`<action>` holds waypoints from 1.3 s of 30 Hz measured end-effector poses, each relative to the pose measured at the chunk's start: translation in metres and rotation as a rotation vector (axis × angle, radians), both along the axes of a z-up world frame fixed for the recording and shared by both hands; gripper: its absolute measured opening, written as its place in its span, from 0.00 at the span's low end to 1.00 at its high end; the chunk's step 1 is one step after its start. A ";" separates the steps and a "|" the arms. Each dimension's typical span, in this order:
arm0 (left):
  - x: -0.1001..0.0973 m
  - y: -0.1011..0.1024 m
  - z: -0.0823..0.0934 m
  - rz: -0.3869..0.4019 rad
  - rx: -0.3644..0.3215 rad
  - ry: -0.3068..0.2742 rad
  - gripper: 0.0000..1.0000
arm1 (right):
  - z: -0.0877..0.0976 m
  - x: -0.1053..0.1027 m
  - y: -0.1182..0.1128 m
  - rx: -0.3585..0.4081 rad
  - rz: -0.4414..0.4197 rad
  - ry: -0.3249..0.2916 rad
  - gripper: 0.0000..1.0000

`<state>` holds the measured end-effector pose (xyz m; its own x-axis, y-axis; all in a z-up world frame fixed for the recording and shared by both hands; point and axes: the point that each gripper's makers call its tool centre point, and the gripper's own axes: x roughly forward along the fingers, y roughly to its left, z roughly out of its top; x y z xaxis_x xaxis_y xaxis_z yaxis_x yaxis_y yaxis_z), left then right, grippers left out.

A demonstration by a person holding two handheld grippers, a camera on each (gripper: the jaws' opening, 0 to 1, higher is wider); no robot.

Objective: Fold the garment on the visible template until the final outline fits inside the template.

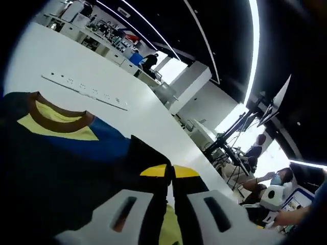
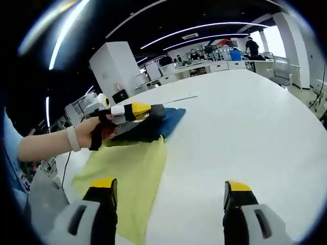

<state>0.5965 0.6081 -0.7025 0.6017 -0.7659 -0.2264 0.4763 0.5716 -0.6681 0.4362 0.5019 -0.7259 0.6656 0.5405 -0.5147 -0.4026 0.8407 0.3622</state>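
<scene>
Left tongs (image 1: pixel 169 179) pinching shirt (image 1: pixel 61 153) fabric (yellow lining showing). Right tongs (image 2: pixel 168 196) spread above white surface (image 2: pixel 245 127), shirt ahead-left, hand (image 2: pixel 94 130) beyond.

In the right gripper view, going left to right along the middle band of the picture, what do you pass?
Person's bare forearm with a white wristband → hand → the left gripper with yellow-tipped jaws shut on cloth → dark blue garment fold → bare white table.

The garment (image 1: pixel 61 153) runs off the view's lower edge, part hidden behind the left tongs (image 1: pixel 170 176)
</scene>
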 end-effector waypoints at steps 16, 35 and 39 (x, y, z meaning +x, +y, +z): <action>-0.023 -0.022 -0.016 -0.107 0.025 0.009 0.00 | -0.003 -0.002 0.006 0.005 0.012 0.013 0.85; -0.027 -0.025 -0.007 -0.173 0.111 -0.176 0.92 | -0.003 -0.003 0.013 0.002 0.029 0.012 0.85; -0.028 -0.023 -0.006 -0.181 0.119 -0.179 0.99 | -0.003 -0.003 0.013 -0.002 0.032 0.013 0.85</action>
